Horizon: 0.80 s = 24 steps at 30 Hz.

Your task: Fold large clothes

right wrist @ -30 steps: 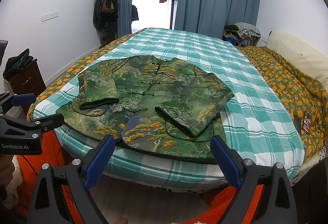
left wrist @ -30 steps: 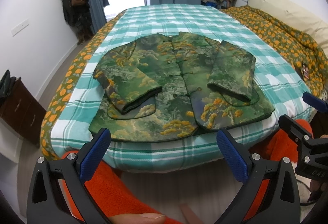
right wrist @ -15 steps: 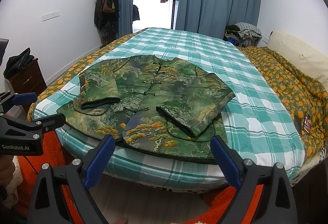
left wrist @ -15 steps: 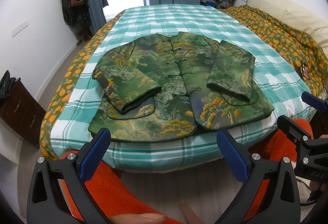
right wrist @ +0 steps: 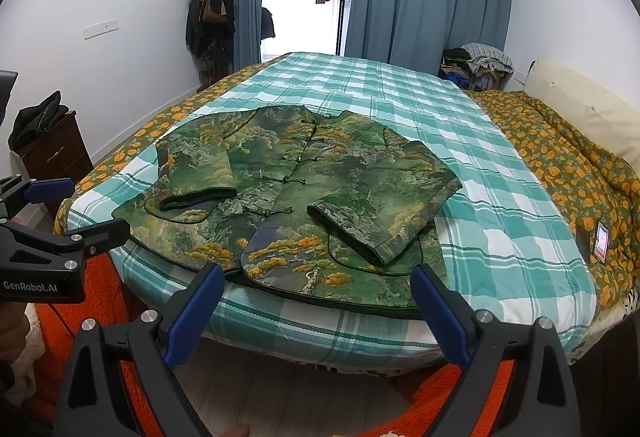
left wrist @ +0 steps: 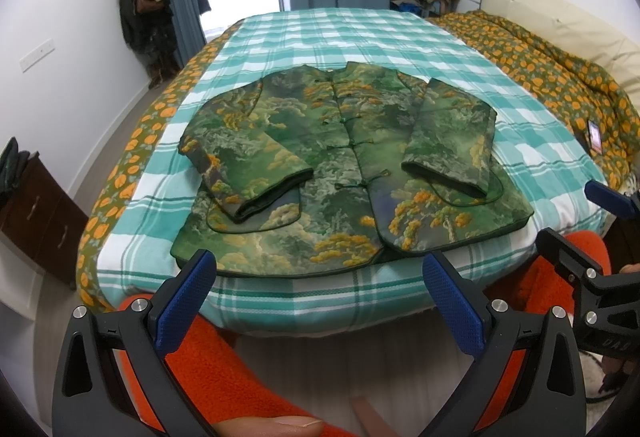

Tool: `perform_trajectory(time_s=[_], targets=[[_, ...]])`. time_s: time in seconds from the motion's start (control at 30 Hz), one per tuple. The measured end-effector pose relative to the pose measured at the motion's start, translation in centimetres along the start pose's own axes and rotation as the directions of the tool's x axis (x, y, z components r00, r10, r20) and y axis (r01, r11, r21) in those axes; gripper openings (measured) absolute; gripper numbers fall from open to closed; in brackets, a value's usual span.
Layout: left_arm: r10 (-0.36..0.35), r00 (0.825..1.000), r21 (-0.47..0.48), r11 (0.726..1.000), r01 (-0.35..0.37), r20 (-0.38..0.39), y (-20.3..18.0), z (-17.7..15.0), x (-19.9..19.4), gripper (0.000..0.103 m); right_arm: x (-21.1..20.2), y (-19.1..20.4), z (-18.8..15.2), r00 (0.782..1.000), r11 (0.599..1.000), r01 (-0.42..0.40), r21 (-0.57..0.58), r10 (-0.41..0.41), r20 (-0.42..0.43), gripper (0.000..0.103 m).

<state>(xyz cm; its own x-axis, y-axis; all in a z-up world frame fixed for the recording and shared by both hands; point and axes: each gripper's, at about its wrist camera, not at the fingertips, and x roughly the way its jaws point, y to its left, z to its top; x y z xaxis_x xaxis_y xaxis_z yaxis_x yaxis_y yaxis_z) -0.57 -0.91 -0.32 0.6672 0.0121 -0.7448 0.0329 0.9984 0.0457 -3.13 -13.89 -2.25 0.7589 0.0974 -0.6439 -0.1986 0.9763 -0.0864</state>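
Note:
A green padded jacket with a yellow tree print lies face up on the checked bedspread, buttoned, both sleeves folded in over the front. The right wrist view shows the same jacket near the bed's foot edge. My left gripper hovers open just short of the hem, off the bed, nothing between its blue pads. My right gripper is open too, held before the hem's right part. Each gripper shows in the other's view: the right gripper at the right edge, the left gripper at the left edge.
The bed carries a teal checked cover, with an orange-flowered quilt along its right side and a phone on it. A dark cabinet stands at the left wall. Orange fleece sleeves sit below the grippers.
Both grippers have crept slightly closer to the jacket's hem. The jacket has not moved.

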Motion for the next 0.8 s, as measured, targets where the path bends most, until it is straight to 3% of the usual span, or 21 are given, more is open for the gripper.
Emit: perform_trajectory(time_s=[0.57,0.8], targets=[[0.001,1.000,0.002,1.000,-0.001,-0.002,-0.2,-0.1,0.1,0.103,0.4,0.4,-0.3,1.000,1.000,-0.023,-0.008,0.023,-0.015,0.096],[0.000,1.000,0.001,1.000,0.000,-0.002,-1.1,-0.4,0.2,0.103,1.1,-2.1,1.4,0.997,0.999,-0.043,-0.006,0.043,0.065,0.096]])
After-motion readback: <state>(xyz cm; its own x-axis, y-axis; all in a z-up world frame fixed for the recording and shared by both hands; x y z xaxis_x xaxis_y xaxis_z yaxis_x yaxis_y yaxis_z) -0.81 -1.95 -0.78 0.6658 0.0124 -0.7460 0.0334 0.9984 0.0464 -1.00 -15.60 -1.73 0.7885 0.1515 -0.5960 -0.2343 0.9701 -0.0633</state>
